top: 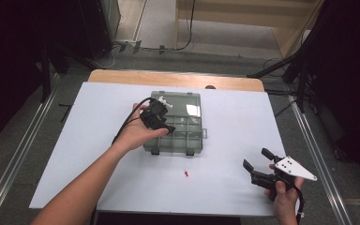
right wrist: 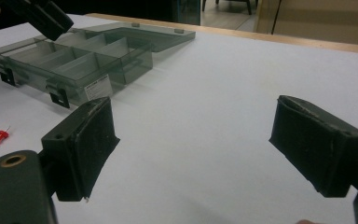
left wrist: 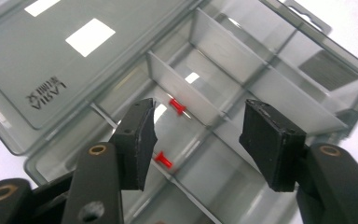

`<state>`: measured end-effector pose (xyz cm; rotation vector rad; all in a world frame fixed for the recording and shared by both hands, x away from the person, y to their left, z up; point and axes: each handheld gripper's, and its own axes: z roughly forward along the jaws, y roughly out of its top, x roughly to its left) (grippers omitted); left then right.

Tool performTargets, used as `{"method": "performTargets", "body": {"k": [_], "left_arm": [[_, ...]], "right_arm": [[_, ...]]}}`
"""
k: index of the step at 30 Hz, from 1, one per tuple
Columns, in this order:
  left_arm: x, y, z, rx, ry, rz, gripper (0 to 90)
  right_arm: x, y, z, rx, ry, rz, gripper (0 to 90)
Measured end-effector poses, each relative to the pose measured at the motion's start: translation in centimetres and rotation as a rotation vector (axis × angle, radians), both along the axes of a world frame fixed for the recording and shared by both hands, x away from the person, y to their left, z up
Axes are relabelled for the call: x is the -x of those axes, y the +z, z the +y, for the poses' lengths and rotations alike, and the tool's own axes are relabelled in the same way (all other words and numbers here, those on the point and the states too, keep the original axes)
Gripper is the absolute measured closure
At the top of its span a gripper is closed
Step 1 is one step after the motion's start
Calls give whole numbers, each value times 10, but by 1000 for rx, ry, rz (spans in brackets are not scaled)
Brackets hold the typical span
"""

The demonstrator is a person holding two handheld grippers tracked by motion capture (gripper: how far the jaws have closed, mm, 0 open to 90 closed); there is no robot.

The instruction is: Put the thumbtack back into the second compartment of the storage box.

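Where white table [top: 243, 122] meets grey floor [top: 215, 56] — box [top: 187, 123] | both claws apart

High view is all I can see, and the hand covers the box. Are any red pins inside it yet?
Observer: Yes. In the left gripper view one red pin lies in the box beside a divider, and a second red pin lies nearer the camera.
Operator: Is the left gripper holding one of them?
Observer: No. The left gripper has its jaws apart above the compartments, with nothing pinched between the pads.
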<state>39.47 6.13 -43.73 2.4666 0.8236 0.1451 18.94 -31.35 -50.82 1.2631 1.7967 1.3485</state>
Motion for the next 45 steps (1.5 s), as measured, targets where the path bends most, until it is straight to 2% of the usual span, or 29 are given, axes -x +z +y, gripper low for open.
{"method": "performTargets", "body": {"k": [2,6,11,14,16,19,26,37,45], "left_arm": [[3,0,0,-8,-4,4,364],[8,1,1,12,-18,25,314],[18,1,0,13,-33,34,243],[23,-1,-2,-3,-39,37,137],[26,-1,-4,-2,-45,40,113],[31,-1,-6,-1,-58,47,17],[39,2,-7,6,-79,46,0],[55,0,-12,-8,-98,47,0],[65,-2,-15,-2,-113,48,0]], "right_arm": [[0,0,0,0,1,0,142],[0,0,0,1,0,-1,142],[0,0,0,3,1,-2,142],[0,0,1,-2,-1,0,143],[0,0,1,0,-1,0,142],[0,1,0,3,0,-2,142],[0,1,0,5,1,-5,142],[1,1,0,2,-1,-5,142],[1,1,0,4,-2,-6,142]]}}
